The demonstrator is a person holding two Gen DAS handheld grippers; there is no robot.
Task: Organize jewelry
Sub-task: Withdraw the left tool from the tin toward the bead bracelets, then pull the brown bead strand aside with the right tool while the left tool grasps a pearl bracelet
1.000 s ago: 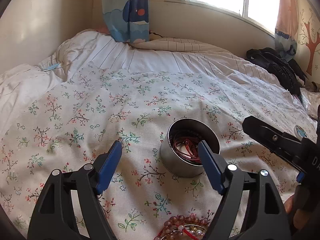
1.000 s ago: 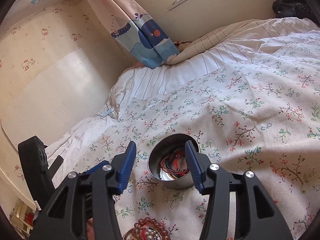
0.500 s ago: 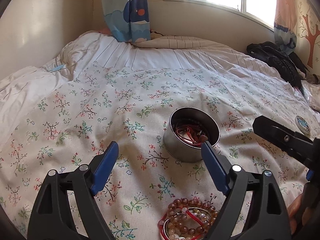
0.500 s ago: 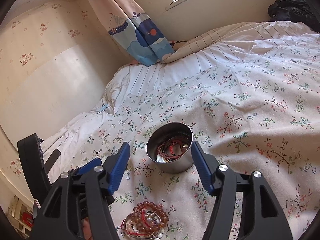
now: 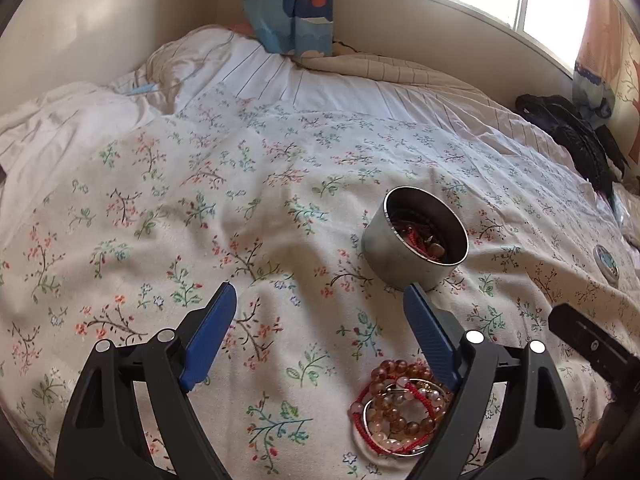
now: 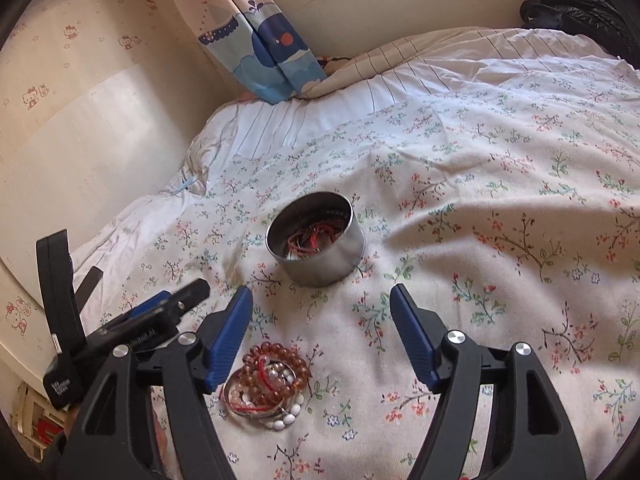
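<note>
left wrist view: left gripper (image 5: 320, 294) fingers stand wide apart, nothing between them, hanging over the floral bedspread (image 5: 200, 200). round metal tin (image 5: 416, 240) sits on the bed just past the right finger tip, open top, red cords and dark beads inside. bracelet pile (image 5: 396, 408) – amber bead strands, red cord, a metal bangle – lies on the bedspread low in frame, partly hidden behind the right finger. small round lid (image 5: 606, 262) lies flat well off to the right. right gripper (image 5: 588, 344) pokes in at the right edge, only a black part visible. dark jacket (image 5: 572, 132) at the far right of the bed, whale-print curtain (image 5: 296, 8) at the head.

right wrist view: right gripper (image 6: 321, 296) fingers wide too and have just been opening further – nothing between them but bedspread. tin (image 6: 320, 240) sits ahead, slightly left of centre between the tips. bracelet pile (image 6: 268, 380) lies just beside the left finger, near the frame bottom, with white beads at its lower edge. left gripper (image 6: 172, 304) comes in from the left, close to the pile, not touching it.
</note>
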